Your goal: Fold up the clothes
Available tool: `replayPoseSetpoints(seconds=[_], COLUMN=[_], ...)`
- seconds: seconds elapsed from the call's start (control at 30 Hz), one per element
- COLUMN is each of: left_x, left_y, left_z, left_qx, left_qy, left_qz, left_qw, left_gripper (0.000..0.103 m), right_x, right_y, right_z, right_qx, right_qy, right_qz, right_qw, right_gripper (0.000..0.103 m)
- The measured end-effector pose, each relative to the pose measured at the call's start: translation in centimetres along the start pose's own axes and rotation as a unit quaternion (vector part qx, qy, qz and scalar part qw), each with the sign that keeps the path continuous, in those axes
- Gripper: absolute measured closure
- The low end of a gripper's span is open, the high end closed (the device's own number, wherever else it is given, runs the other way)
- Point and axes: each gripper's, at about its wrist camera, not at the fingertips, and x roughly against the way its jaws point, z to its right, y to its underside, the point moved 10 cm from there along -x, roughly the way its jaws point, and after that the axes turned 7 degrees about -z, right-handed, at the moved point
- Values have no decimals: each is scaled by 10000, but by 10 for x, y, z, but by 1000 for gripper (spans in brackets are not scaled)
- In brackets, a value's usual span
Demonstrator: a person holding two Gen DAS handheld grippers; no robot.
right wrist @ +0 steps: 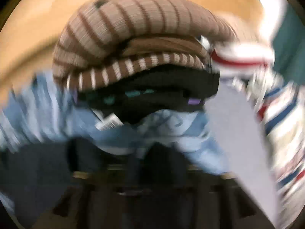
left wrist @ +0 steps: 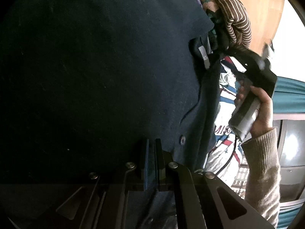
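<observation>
Left gripper (left wrist: 152, 148) clamps the navy shirt (left wrist: 114, 66) (button visible). Right gripper (right wrist: 141, 152) is too blurred to tell, facing the striped folded pile (right wrist: 133, 43).

Orange-brown tabletop (right wrist: 38, 38) under a stack of folded clothes (right wrist: 137, 57), striped one topmost.

A home, most likely a bedroom or laundry corner. Ahead of the right gripper (right wrist: 144, 152) a stack of folded clothes (right wrist: 137, 57) sits on a wooden bench (right wrist: 38, 38); to its right, teal bedding or curtain (right wrist: 287, 57), though blur hides much.
</observation>
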Motion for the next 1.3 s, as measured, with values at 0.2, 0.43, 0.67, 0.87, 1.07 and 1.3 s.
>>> replayPoseSetpoints(seconds=[0.2,0.43,0.67,0.87,1.07,1.3], left_x=[4,1,1,5,8,-9], left_y=[2,9,9,9,10,30], left_z=[1,5,7,6,8,26], left_qx=[-3,-196,-235,-140,-181,-589], left_qy=[23,-173,-168,-111,-63,109], left_qz=[42,-25,-48,0,53,-565], left_qw=[10000,9997,9996,9998,9998,9966], left_gripper=[98,98,98,98,98,90], right_x=[59,29,-7,23,28,6], right_y=[10,120,144,125,115,142], right_z=[21,-4,-8,-20,-48,-34], right_qx=[-1083,269,72,-51,-32,-955], right_qy=[-1362,-683,-259,-368,-955,-1950], right_qz=[378,-1260,-1603,-1113,-1097,-1643], right_qw=[9840,9893,9867,9931,9894,9622], right_gripper=[50,63,61,96,96,61])
